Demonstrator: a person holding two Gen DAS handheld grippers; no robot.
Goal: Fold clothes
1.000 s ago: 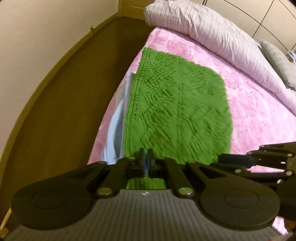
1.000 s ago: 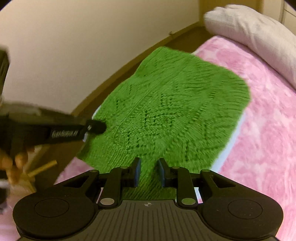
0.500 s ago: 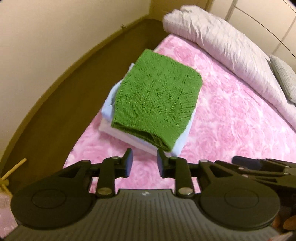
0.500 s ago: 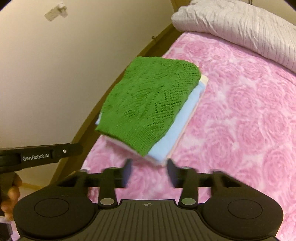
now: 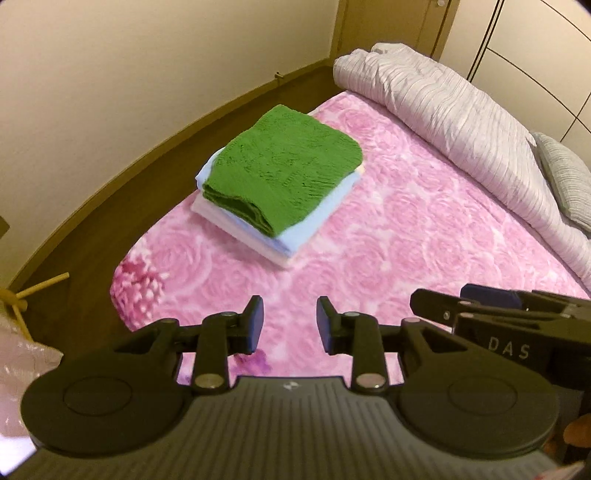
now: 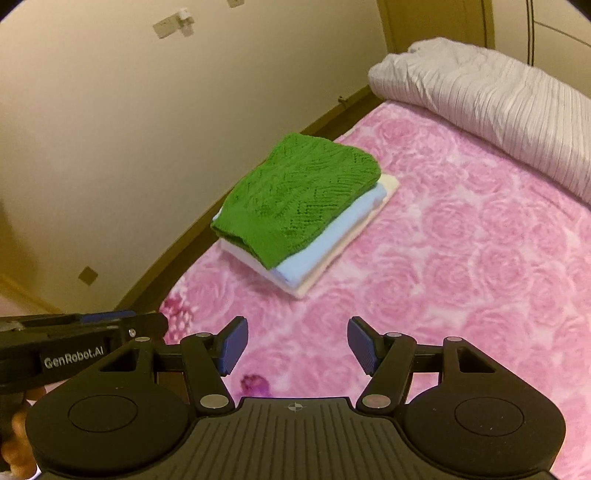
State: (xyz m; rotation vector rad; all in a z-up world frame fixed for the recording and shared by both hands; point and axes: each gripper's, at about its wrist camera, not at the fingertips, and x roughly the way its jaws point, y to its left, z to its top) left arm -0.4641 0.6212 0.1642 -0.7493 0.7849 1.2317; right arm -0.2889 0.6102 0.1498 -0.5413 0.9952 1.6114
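On the pink bedspread (image 5: 388, 236), your green knit sweater (image 5: 284, 166) tops the stack squarely; left gripper (image 5: 288, 321) and right gripper (image 6: 295, 345) gape empty, well clear.

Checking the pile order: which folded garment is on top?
The green knit, lying over the light blue piece and the cream one beneath.

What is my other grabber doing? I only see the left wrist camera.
Observer: The right gripper is open and holds nothing, above the pink blanket.
Operator: Is the green one folded nicely?
Observer: Yes. From this side the green sweater shows a zigzag pattern of little holes.
Operator: What's on the wall?
Observer: A small wall plate sits high up, near the top of the right wrist view.
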